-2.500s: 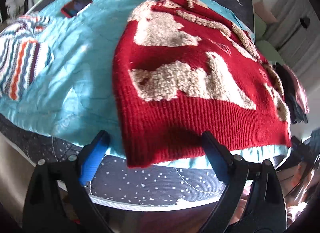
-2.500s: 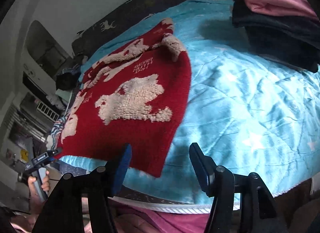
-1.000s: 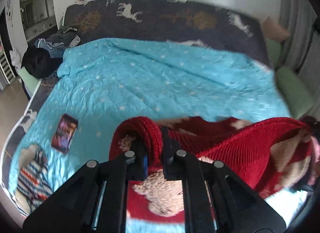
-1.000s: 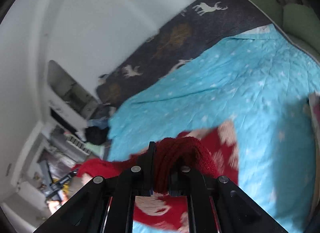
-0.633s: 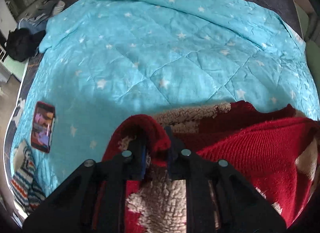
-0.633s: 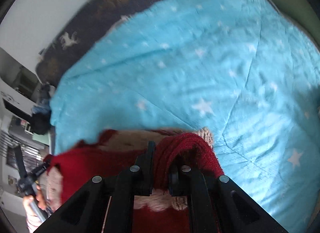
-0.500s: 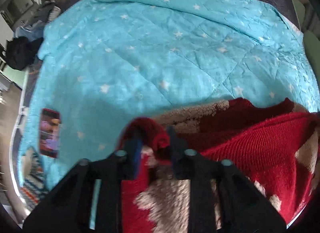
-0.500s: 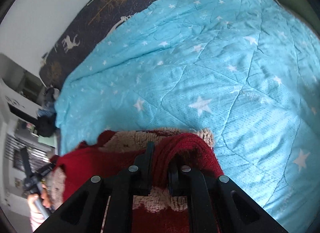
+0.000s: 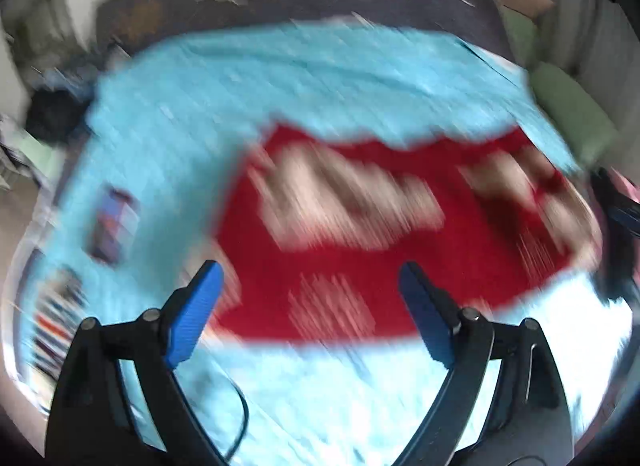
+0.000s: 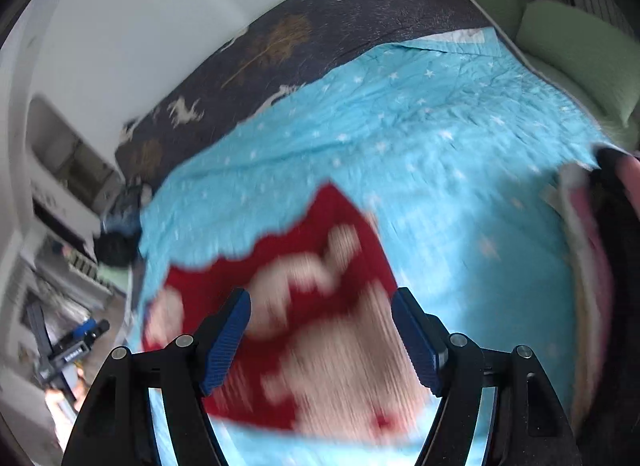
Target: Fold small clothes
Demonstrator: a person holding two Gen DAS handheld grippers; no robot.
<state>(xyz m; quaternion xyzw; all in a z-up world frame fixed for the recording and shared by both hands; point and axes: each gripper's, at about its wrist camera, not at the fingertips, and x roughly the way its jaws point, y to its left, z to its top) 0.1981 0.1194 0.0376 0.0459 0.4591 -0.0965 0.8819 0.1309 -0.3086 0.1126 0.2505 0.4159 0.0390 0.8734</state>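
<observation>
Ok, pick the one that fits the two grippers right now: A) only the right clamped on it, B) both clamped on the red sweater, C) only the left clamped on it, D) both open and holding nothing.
D: the left gripper and the right gripper both have their jaws spread wide, with the red sweater lying on the blue quilt beyond them.

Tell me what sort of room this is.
Most likely a bedroom: a bed spread with a blue star-print quilt over a dark deer-print sheet, a green pillow at its edge, and a red sweater laid out.
</observation>
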